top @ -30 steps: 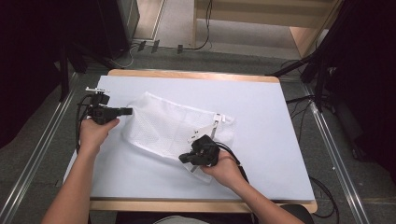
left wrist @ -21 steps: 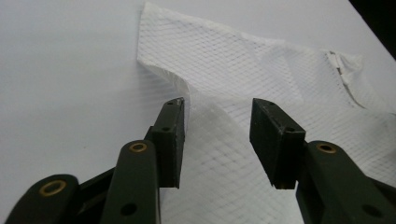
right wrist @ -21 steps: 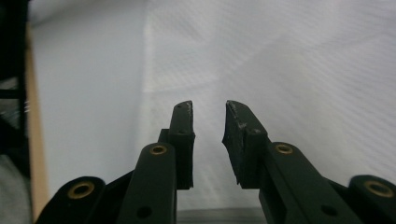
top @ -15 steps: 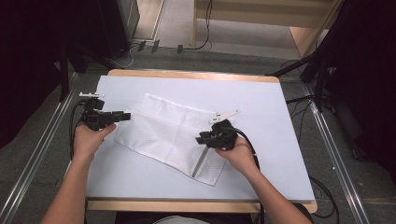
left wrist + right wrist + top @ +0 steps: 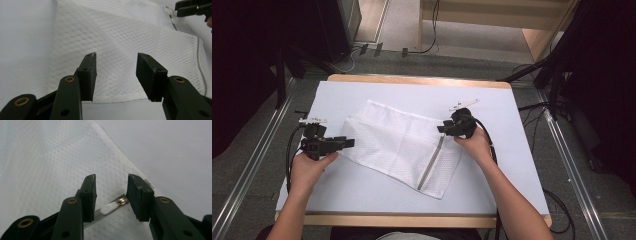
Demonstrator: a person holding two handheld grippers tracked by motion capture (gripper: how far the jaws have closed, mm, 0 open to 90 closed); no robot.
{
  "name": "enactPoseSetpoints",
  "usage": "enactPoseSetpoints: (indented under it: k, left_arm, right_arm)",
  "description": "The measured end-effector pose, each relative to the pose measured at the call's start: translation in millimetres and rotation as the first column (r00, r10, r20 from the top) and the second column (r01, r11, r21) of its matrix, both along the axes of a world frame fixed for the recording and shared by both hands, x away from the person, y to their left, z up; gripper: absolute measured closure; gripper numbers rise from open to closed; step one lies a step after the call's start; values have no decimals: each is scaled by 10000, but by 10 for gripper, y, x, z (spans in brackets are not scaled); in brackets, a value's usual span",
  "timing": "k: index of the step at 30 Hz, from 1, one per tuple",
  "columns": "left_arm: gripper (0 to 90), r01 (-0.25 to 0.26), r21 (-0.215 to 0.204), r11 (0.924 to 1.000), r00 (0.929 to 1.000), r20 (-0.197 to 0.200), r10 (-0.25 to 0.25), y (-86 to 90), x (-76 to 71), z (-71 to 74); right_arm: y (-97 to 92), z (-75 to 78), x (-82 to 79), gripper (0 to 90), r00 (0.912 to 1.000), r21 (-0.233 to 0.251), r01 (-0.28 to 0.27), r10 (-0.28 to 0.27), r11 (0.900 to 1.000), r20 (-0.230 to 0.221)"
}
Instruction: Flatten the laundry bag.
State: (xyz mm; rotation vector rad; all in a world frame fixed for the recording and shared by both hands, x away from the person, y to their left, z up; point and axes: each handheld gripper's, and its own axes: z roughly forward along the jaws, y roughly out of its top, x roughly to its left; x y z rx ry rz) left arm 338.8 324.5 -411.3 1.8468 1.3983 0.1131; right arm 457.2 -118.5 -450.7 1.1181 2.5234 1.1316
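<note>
One white table (image 5: 362, 195) amid grey floor (image 5: 252, 165), dark surroundings.

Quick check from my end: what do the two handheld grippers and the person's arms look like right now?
Both the left gripper and right gripper are black, each with two flat rectangular jaws on arms with brass-coloured rivets. A black cable loops from each, and a small pale plate sits on top. The forearms are bare, no sleeves showing.

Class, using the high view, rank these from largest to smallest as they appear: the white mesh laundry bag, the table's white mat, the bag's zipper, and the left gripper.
1. White mat
2. Mesh laundry bag
3. Zipper and left gripper: similar length, so unranked; the zipper is far thinner.
</note>
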Motion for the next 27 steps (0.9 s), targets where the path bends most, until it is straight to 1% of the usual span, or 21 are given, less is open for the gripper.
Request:
enactPoseSetpoints:
  k: [2, 3, 4, 6, 8, 9, 10, 11, 13, 14, 15, 16, 17, 20, 22, 24, 27]
  left_arm:
    - [518, -85, 66, 9999, 10000, -30, 85, 11, -19, -17]
    - [518, -143, 93, 9999, 9999, -45, 144, 19, -28, -29]
    - [517, -154, 124, 9998, 9999, -64, 155, 37, -37, -41]
    - [518, -228, 93, 9997, 9997, -59, 228, 70, -48, -60]
    - [517, -306, 14, 9995, 9995, -108, 306, 100, -51, -73]
    - [517, -343, -26, 9994, 9994, -55, 343, 110, -50, -81]
    - [516, -351, -33, 9994, 9993, -90, 350, 122, -47, -84]
    - [516, -375, -55, 9993, 9993, -72, 375, 128, -41, -89]
    - [516, -400, -92, 9992, 9992, -67, 400, 133, -25, -93]
    - [515, -372, -100, 9993, 9993, -71, 371, 134, -18, -95]
    - [516, -381, -141, 9992, 9993, -46, 381, 130, -8, -99]
    - [515, -380, -186, 9991, 9993, -46, 379, 122, 6, -103]
    - [514, -350, -195, 9992, 9994, -53, 349, 113, 17, -107]
    - [514, -209, -132, 9997, 9997, -91, 207, 87, 48, -116]
    - [511, -120, -90, 9999, 9999, -91, 119, 74, 68, -121]
    - [509, -48, -23, 10000, 9999, -114, 48, 56, 99, -127]
    - [509, 4, -77, 10000, 10000, -94, -5, 37, 146, -136]
  right_arm:
    - [-23, -15, 71, 598, 9999, -92, 132, -132, 9999, 54]
    - [-23, -15, 71, 598, 9999, -92, 132, -132, 9999, 54]
    - [-49, -38, 151, 594, 9995, -263, 260, -255, 9993, 174]
    - [-58, -52, 172, 593, 9993, -234, 268, -262, 9994, 258]
    - [-74, -89, 233, 594, 9990, -425, 442, -442, 9981, 3]
    - [-83, -111, 256, 597, 9991, -412, 413, -413, 9983, 13]
    - [-88, -130, 271, 604, 9991, -444, 424, -425, 9981, -29]
    - [-87, -147, 279, 606, 9990, -482, 413, -420, 9980, -140]
    - [-67, -169, 276, 641, 9994, -612, 327, -334, 9976, -101]
    - [-59, -166, 268, 685, 9995, -678, 290, -295, 9973, -60]
    - [-55, -162, 263, 715, 9995, -655, 283, -292, 9975, -126]
    - [-53, -160, 259, 736, 9993, -639, 310, -322, 9975, -174]
    - [-56, -154, 255, 783, 9986, -614, 421, -439, 9972, -285]
    - [-97, -146, 244, 848, 9969, -578, 624, -650, 9964, -441]
    - [-144, -125, 213, 873, 9955, -727, 832, -862, 9939, -391]
    - [-168, -120, 198, 876, 9949, -765, 906, -937, 9929, -385]
    - [-266, -113, 152, 877, 9906, -763, 1264, -1299, 9890, -427]
